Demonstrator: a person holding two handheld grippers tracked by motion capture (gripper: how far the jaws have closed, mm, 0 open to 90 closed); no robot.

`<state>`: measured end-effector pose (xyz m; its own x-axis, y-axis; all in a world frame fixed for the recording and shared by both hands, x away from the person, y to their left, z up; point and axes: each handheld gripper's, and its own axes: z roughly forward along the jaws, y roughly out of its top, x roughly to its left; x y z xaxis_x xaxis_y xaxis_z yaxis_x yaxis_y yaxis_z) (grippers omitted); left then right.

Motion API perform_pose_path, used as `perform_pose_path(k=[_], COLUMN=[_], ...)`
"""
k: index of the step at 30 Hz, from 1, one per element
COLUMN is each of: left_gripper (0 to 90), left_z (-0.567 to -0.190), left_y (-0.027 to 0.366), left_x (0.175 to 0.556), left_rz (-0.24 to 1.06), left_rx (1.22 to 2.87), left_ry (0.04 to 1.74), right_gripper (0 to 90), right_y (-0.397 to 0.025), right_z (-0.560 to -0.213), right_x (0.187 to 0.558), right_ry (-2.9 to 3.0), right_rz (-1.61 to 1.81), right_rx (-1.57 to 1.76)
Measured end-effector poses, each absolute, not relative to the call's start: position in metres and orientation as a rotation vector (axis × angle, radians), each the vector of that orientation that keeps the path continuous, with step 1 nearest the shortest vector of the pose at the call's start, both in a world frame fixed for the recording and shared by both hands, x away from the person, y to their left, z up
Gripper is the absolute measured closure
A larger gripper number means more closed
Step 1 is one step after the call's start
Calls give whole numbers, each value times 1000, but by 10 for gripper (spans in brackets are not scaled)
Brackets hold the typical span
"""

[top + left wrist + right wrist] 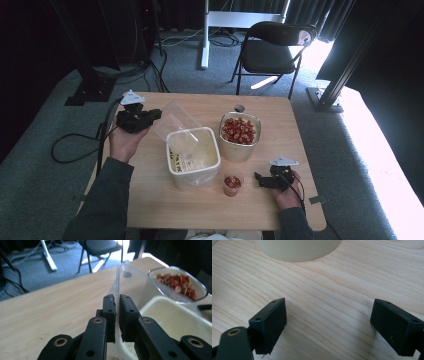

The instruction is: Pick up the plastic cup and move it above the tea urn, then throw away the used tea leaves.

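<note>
- The left gripper (150,116) pinches the edge of a clear lid (175,125), its jaws closed tight on the thin plastic; the left gripper view shows the lid (130,282) standing on edge between them.
- The lid hangs tilted over the far left corner of the tub (172,167), a cream container near the middle of the table (150,200).
- Just right of the tub stands a clear bowl (240,150) full of red and pale pieces.
- A small cup (232,186) of the same red pieces sits just in front of the tub's near right corner.
- The right gripper (259,178) rests on the table right of the cup, apart from it, jaws spread wide and holding nothing; the right gripper view shows bare wood between them.
</note>
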<state>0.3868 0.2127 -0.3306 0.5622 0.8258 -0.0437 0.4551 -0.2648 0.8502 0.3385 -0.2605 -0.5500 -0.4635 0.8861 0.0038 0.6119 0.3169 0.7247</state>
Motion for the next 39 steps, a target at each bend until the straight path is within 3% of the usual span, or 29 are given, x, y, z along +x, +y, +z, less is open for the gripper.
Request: perform_pose_path(k=[5, 11, 39], left_gripper=[688, 604, 497], left_z=[-319, -322, -353], left_y=[214, 210, 221], left_x=[380, 382, 387], left_rz=[538, 542, 561], left_rx=[1861, 1883, 1866], left_ry=[993, 983, 1028], right_gripper=[130, 130, 135], right_y=[-261, -261, -260], right_z=[-550, -550, -550], right_x=[338, 338, 338], right_ry=[2194, 2194, 2192], right_rz=[943, 943, 943], right_rx=[1331, 1331, 1332])
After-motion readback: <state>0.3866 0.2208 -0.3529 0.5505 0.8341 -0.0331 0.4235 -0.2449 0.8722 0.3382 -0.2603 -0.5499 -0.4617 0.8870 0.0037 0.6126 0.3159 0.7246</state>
